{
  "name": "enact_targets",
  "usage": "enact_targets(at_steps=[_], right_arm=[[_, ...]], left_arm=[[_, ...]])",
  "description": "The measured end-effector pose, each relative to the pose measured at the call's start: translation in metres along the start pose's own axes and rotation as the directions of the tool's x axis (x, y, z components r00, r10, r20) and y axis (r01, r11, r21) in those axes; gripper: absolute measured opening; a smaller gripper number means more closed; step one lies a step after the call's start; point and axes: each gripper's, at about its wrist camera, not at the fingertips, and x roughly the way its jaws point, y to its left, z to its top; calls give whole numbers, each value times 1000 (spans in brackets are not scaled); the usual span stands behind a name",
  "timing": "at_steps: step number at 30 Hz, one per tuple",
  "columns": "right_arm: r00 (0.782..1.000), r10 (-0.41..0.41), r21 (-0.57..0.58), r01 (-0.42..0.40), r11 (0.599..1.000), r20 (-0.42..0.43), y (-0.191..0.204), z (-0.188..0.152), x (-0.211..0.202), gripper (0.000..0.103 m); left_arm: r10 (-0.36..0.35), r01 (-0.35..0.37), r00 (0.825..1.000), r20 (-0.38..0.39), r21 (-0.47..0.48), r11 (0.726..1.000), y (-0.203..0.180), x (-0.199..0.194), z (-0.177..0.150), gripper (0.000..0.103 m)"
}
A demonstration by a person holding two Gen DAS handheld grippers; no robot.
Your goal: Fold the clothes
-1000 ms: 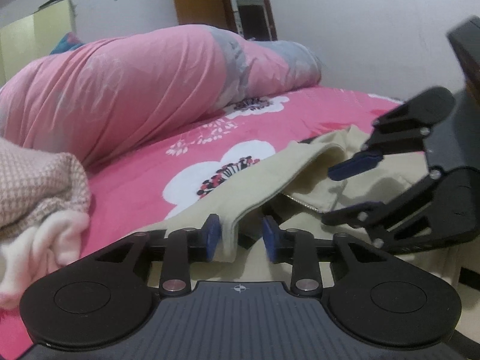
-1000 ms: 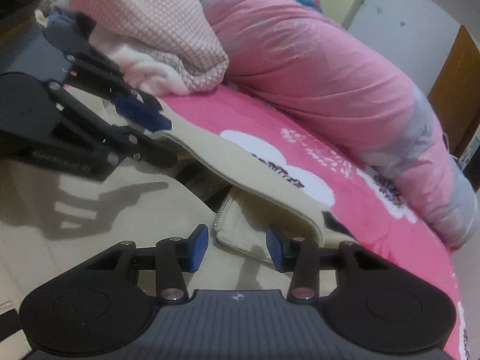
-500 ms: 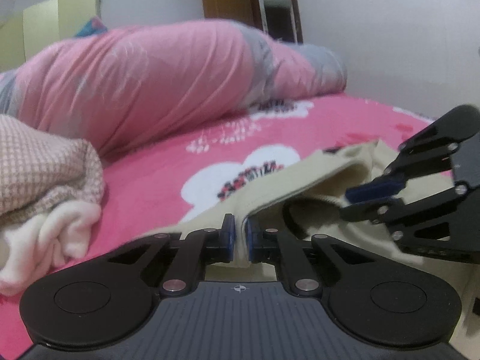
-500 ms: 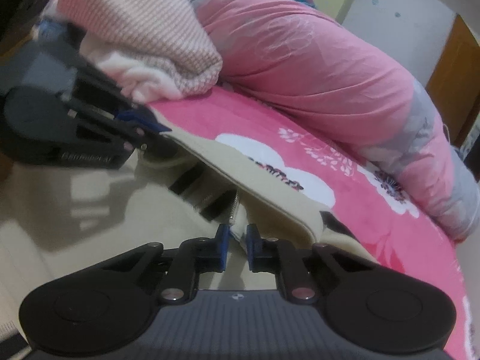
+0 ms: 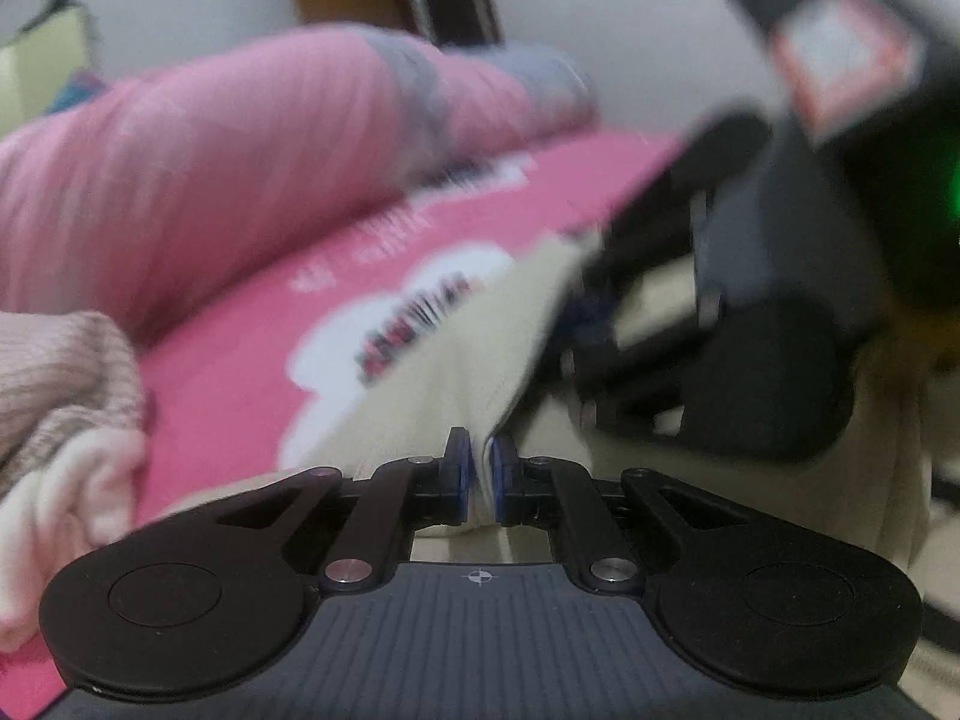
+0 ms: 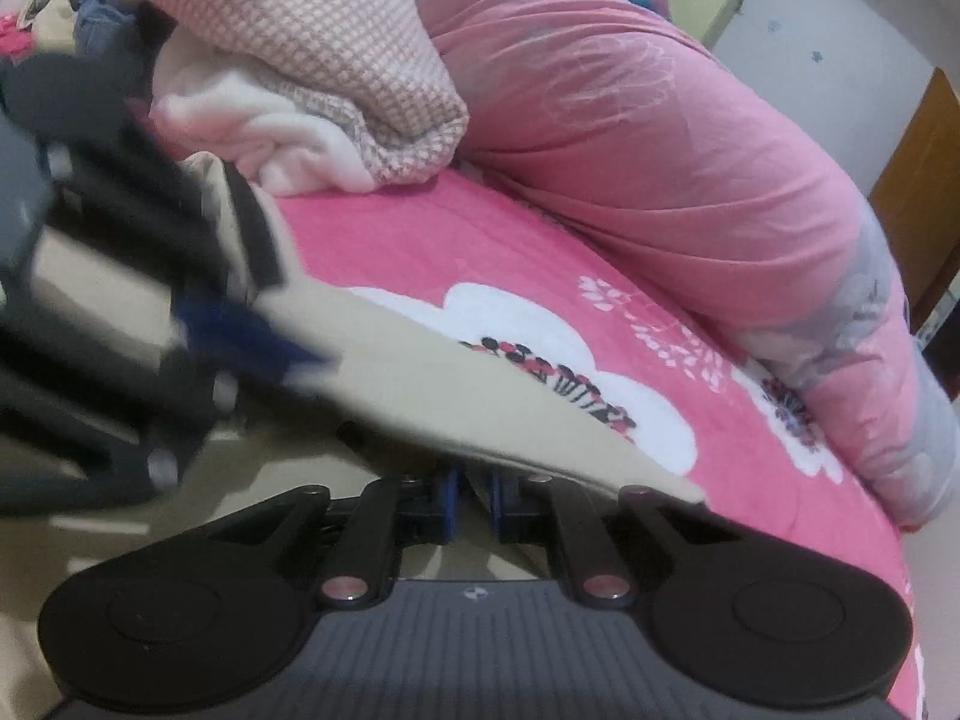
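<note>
Beige garment (image 6: pixel 480 414), its taut edge stretched lengthwise between left tool (image 5: pixel 479 474) and right tool (image 6: pixel 474 495), both clamped on it, above the bed (image 6: pixel 420 252).

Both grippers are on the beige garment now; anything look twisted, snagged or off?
Nothing stands out. The left gripper and right gripper are each shut on the beige garment edge, lifted off the pink bedsheet. Left view is motion-blurred.

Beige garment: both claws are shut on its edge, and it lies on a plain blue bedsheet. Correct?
Not quite. Both claws, left and right, are shut on the beige garment, but the right wrist view shows the bedsheet is pink with white flowers.
</note>
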Motion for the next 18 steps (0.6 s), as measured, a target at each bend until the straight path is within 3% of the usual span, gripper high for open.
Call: enact_targets(at_steps=[2, 4, 5, 12, 15, 18], right_arm=[[1000, -10, 10, 10, 1000, 2, -2, -6, -9, 25], [1000, -24, 17, 24, 1000, 13, -5, -13, -20, 45], [999, -27, 24, 27, 999, 19, -8, -16, -29, 46], [992, 6, 222, -34, 975, 126, -54, -17, -75, 46], [989, 7, 408, -67, 911, 146, -85, -10, -65, 40], [988, 41, 498, -111, 860, 150, -100, -8, -41, 29]], left_arm=[[-7, 8, 999, -36, 49, 999, -6, 5, -1, 5], [9, -6, 999, -38, 84, 996, -11, 6, -1, 5], [15, -11, 999, -36, 95, 995, -13, 6, -1, 5], [18, -15, 999, -28, 97, 995, -11, 5, -2, 5], [24, -21, 999, -26, 105, 994, -14, 4, -4, 5], [27, -24, 999, -29, 108, 994, -13, 5, -4, 5]])
